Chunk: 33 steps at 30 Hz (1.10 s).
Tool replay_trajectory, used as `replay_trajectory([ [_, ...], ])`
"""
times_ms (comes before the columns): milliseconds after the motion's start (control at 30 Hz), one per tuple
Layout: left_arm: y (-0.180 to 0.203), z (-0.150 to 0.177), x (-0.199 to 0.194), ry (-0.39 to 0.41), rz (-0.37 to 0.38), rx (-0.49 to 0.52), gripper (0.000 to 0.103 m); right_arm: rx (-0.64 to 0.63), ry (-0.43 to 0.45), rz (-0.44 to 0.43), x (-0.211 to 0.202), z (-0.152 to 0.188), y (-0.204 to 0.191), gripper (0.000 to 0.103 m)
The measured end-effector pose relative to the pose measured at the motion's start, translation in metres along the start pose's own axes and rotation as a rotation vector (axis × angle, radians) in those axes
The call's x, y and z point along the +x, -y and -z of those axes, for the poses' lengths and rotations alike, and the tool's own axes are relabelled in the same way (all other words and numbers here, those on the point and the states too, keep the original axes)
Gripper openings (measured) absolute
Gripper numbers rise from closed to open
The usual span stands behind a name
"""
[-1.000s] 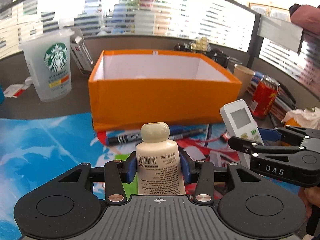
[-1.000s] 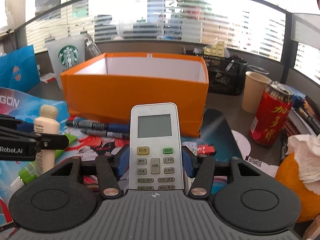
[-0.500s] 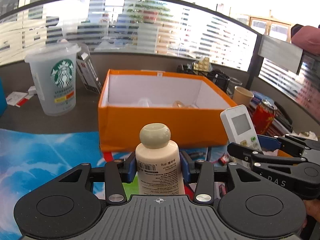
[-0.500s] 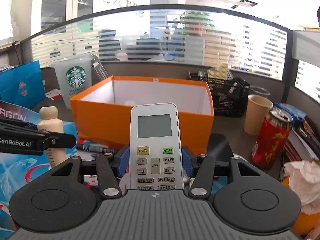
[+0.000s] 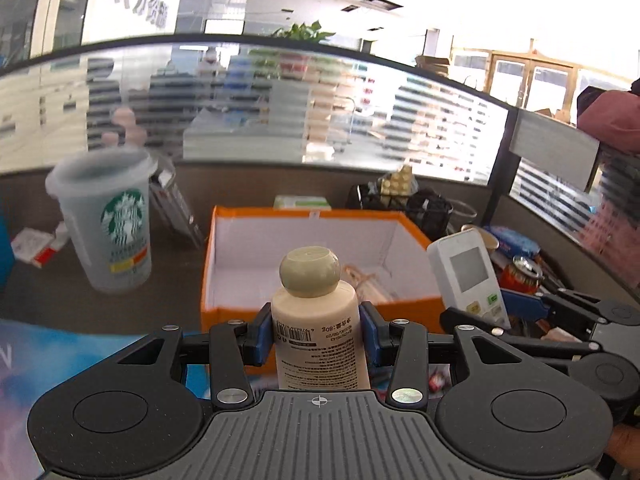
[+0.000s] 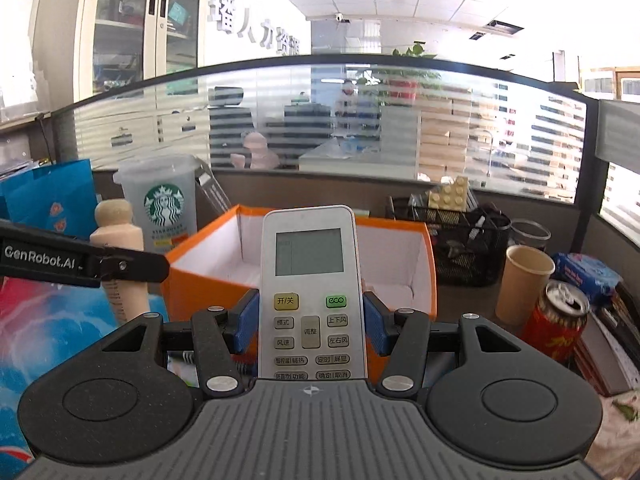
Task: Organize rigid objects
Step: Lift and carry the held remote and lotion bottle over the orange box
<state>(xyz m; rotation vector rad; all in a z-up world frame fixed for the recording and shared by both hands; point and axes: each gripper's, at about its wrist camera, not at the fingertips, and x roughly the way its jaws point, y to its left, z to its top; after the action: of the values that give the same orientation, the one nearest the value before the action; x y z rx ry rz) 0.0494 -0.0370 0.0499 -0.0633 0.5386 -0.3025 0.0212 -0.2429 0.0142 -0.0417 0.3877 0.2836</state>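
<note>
Both claws have been raised before the orange box (image 5: 320, 308), the left claw (image 5: 316, 330) clamped on a cream bottle (image 5: 318, 328), the right claw (image 6: 310, 326) on a white remote (image 6: 310, 280), with something pale, perhaps cord, seen inside the box.

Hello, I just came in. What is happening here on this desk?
A person is tidying the desk with a hand-held claw in each hand. The left claw is clamped on a small cream plastic bottle with a round cap. The right claw grips a white remote control with a grey screen. Both are held in the air in front of the open orange cardboard box, which already has some items inside. Nothing has been dropped in yet.
</note>
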Motion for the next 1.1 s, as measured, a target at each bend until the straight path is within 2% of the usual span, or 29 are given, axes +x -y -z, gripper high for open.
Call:
replay_trajectory([
  [167,0.000,-0.028,0.006,0.003,0.028,-0.010,0.041,-0.005,0.018,-0.002,0.002,-0.019,-0.001,0.051],
  [400,0.002,-0.063,0.024,-0.008,0.026,-0.012,0.041,-0.006,0.035,0.011,0.010,-0.051,0.008,0.051],
  [700,0.001,-0.102,0.049,-0.005,-0.031,0.001,0.041,-0.018,0.017,0.036,0.035,-0.087,0.023,0.051],
  [900,-0.003,-0.105,0.084,-0.057,-0.054,0.005,0.041,-0.004,-0.020,0.042,0.066,-0.097,0.033,0.051],
  [1100,-0.014,-0.088,0.116,-0.135,-0.043,-0.007,0.041,0.028,-0.074,0.023,0.096,-0.084,0.043,0.051],
])
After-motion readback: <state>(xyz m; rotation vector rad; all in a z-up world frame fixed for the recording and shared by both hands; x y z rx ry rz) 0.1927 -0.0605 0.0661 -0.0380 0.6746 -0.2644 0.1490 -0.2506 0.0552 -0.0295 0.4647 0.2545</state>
